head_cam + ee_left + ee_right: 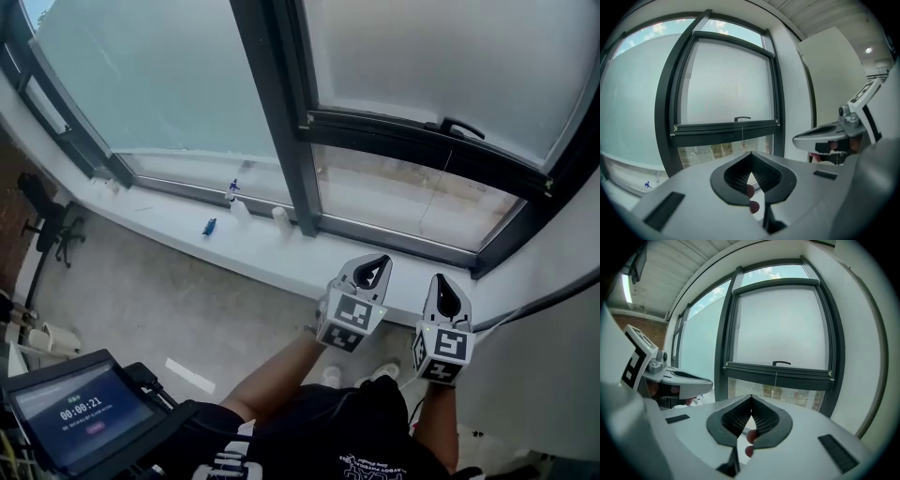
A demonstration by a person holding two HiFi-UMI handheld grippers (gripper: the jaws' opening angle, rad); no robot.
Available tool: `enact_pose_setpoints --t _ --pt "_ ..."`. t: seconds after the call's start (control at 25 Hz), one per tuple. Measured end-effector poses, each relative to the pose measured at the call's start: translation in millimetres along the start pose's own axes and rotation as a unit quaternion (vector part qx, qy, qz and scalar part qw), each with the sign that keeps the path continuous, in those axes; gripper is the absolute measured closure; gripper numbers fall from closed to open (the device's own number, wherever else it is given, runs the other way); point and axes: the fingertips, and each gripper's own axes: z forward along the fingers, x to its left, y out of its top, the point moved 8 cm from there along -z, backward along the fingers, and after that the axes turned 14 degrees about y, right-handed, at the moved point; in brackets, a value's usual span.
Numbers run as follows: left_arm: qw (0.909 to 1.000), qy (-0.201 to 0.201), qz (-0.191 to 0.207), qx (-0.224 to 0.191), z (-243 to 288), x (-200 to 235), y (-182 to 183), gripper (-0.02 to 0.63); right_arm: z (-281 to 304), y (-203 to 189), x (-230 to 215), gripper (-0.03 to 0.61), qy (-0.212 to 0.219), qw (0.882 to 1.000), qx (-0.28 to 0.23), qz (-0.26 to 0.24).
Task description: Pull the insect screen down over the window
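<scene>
Insect screen bar (pixel 422 145) lies level — left tool (pixel 381 261), right tool (pixel 441 280) closed, empty.

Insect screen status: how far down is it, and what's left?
Done: the insect screen covers most of the right window, and its bottom bar sits low. In hand: nothing. The left gripper and right gripper have their jaws shut and empty, short of the window. Left: the uncovered strip under the bar; probably grip the handle and pull to the sill.

Black window frame (pixel 277 112), milky grey insect screen (pixel 431 56); left gripper (pixel 382 260) and right gripper (pixel 440 279) pale grey, markers black-and-white.
</scene>
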Motion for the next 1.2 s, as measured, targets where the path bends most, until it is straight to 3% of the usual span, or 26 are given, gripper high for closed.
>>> enact_pose_setpoints --t 0.36,0.88,1.08,1.2 --pt "0.9998 0.021 0.002 -0.008 -44 -32 -5 0.611 -52 -16 9 0.574 0.0 1.0 -0.018 -0.007" --pt "0.9989 0.034 -0.002 -0.031 -112 -132 -20 0.611 -166 -67 -3 0.574 -0.012 0.999 -0.035 -0.009" --pt "0.9983 0.054 -0.011 -0.02 -113 -129 -23 0.611 -163 -62 -5 0.574 -0.003 0.999 -0.031 -0.012" --pt "0.9969 0.068 -0.037 -0.007 -116 -124 -23 0.611 -153 -65 0 0.574 0.021 1.0 -0.023 -0.004"
